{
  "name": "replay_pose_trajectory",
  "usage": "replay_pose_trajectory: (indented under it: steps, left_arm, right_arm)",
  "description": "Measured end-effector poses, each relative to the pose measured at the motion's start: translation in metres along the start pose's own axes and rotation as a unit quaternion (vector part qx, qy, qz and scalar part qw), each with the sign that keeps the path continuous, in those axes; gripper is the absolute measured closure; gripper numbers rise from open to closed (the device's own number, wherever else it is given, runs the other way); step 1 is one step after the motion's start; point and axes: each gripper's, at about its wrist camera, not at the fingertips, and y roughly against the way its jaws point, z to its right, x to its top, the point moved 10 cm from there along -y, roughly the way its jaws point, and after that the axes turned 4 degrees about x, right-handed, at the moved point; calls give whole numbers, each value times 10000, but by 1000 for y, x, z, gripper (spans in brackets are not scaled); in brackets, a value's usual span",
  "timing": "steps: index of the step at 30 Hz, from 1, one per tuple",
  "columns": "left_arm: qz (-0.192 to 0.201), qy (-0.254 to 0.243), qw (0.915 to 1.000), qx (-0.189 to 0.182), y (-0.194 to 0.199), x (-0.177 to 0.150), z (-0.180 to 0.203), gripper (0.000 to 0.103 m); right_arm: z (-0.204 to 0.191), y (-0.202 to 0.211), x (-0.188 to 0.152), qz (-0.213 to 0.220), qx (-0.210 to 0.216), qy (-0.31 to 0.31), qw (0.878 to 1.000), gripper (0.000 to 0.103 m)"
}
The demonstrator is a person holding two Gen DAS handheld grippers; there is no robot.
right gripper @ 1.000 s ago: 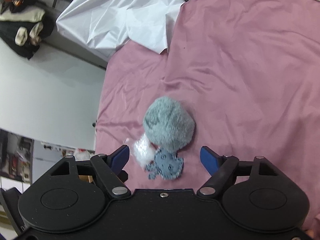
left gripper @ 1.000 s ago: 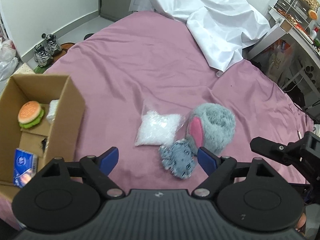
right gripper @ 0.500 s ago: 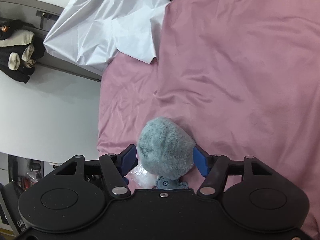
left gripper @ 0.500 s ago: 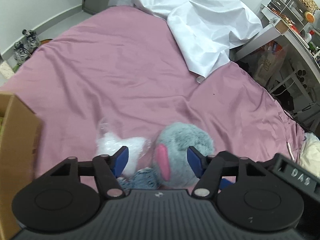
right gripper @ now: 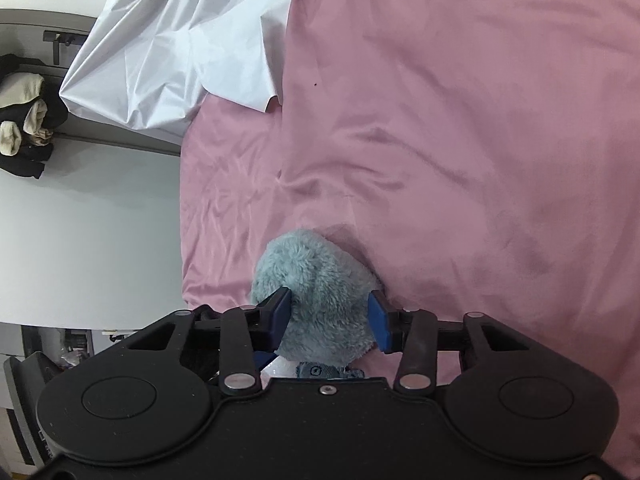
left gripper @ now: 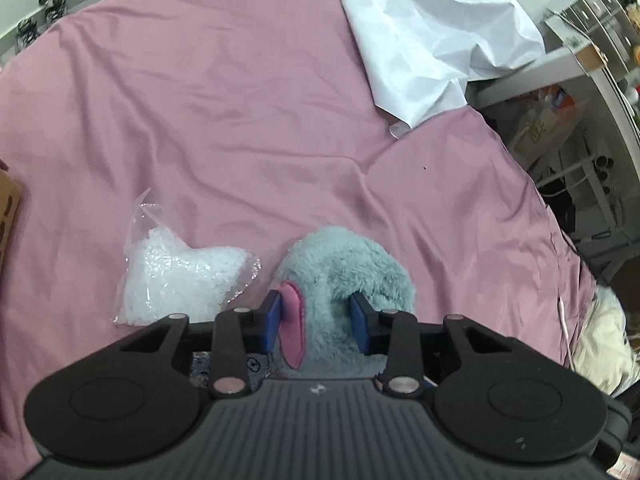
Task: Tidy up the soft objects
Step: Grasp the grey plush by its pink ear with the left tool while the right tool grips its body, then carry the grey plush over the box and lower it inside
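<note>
Pink sheet covers the bed, with a crumpled white cover at its far end. Near the bed's front edge lies the grey-blue fluffy plush, showing a pink inner patch. Both grippers have just been closing on it: the left gripper pinches its pink-patched side, the right gripper presses its fur, blue fingers sunk in. Just beside the plush sits a clear bag of white filling, and a small patterned blue toy peeks out beneath it.
</note>
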Motion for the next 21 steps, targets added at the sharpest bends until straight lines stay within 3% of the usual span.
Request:
replay_pose_trajectory:
  steps: [2,8,21]
  left_arm:
    - [-15,105,9999,-30,0,0,-2,71]
    - [144,143,9998,45,13,-4,0,84]
    - [462,135,9988,59,66,-12,-10,86]
  right_arm:
    - [0,-2,-1,-30,-4,38,10000,70]
    - [-1,6,-2,100,-16,225,9997,83]
    - [-32,28,-27,158,269,737,9968,86]
